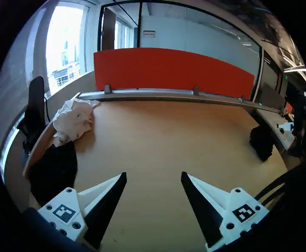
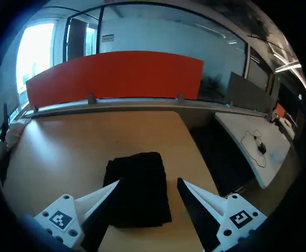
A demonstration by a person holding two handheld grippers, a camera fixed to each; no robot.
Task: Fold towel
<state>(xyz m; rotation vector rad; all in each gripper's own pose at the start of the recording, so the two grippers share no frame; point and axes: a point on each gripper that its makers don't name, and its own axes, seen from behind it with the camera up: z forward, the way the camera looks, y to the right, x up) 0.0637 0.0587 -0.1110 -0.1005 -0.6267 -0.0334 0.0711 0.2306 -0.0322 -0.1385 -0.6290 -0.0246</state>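
Right gripper view: black towel [image 2: 137,176] dead ahead of right gripper [image 2: 149,180] (wide open, empty), long axis running away; contact unclear.

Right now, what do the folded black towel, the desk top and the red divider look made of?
Black towel: soft matte fabric, likely terry; it folds into thick limp layers.
Desk top: light wood-look laminate, smooth, with a soft sheen from the window.
Red divider: flat matte panel, plastic or fabric-covered; cannot tell.
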